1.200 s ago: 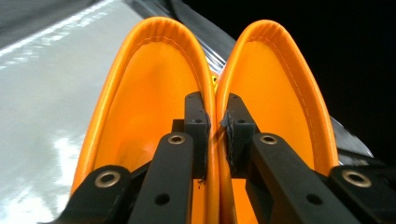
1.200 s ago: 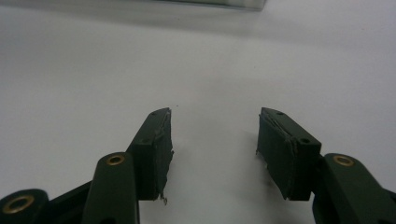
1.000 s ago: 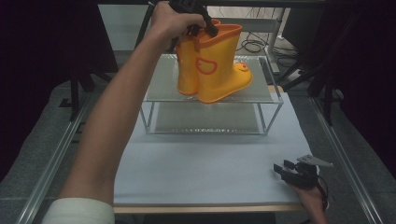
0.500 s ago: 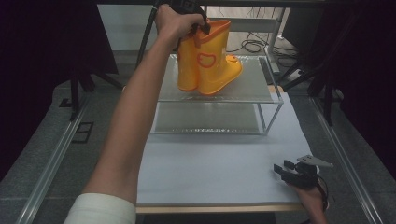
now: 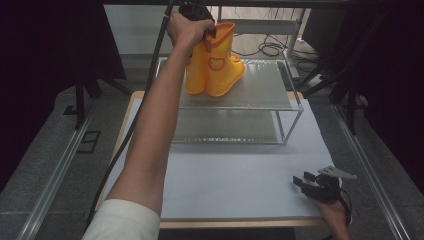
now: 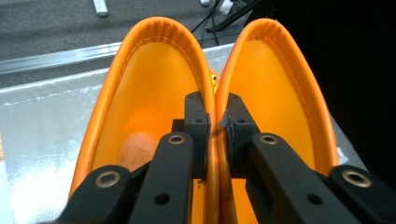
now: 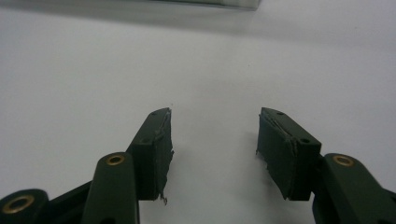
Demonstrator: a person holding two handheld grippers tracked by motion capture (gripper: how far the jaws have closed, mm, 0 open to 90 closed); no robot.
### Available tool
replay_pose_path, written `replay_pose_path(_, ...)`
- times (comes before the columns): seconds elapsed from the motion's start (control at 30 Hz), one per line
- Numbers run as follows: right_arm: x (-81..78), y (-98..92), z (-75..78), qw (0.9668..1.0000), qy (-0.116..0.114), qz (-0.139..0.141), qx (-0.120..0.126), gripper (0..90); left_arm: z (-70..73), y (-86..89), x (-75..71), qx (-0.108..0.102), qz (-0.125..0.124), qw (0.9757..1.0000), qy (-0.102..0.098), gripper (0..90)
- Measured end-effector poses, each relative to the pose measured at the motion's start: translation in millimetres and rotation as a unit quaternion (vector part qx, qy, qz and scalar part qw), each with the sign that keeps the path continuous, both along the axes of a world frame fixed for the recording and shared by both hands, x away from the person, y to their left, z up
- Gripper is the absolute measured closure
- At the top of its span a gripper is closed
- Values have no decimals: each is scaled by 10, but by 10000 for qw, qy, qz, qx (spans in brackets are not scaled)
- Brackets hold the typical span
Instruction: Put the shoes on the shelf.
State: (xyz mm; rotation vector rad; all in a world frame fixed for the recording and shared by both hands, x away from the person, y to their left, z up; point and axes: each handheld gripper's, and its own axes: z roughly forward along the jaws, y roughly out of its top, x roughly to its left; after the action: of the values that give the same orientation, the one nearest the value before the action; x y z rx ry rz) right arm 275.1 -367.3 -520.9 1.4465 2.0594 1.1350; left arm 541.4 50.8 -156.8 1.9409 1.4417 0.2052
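Observation:
A pair of orange rubber boots [image 5: 216,70] stands upright on the left part of the top shelf of a metal rack [image 5: 265,95]. Their soles look to rest on it. My left gripper [image 5: 208,34], mostly hidden under the person's hand, reaches down from above. In the left gripper view it [image 6: 215,114] is shut on the two inner cuffs, one jaw inside the left boot [image 6: 140,93] and one inside the right boot [image 6: 275,93]. My right gripper [image 5: 301,180] lies low over the white mat [image 5: 225,175] at the front right. It is open with nothing between its jaws [image 7: 215,140].
The rack has a lower shelf [image 5: 225,130] under the top one and stands at the back of the mat. Dark stands and cables [image 5: 270,47] sit behind the rack. Metal rails [image 5: 60,165] run along both sides of the table.
The left hand has brought the boots down and to the left, from tilted above the rack to upright on its top shelf. The right gripper has stayed put.

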Motion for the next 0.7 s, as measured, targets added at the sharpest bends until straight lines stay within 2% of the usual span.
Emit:
replay_pose_path(0.13, 1, 7, -6, 10000, 3, 6, -8, 445, -104, -5, 40, 97, -28, 9999, 85, 825)
replay_pose_path(0.43, -8, 28, -2, 10000, 25, 26, -16, 445, -204, -21, 19, 23, -75, 9999, 98, 809)
replay_pose_path(0.5, -11, 32, -1, 10000, 17, 40, -25, 445, -200, -7, 1, -18, -162, 9998, 139, 759)
replay_pose_path(0.57, -17, 37, 2, 10000, 22, 44, -20, 444, -194, -2, -5, -1, -167, 9998, 122, 672)
replay_pose_path(0.6, -19, 38, 4, 10000, 18, 49, -19, 445, -164, 10, -28, -6, -166, 9999, 2, 617)
replay_pose_path(0.63, -19, 38, 4, 10000, 18, 49, -19, 445, -164, 10, -28, -6, -166, 9999, 2, 580)
replay_pose_path(0.67, -20, 38, 6, 10000, 15, 43, -15, 445, -130, 18, -48, -1, -211, 9997, -122, 580)
replay_pose_path(0.7, -19, 33, 4, 10000, 5, 46, -22, 445, -99, 34, -62, -27, -231, 9996, -188, 521)
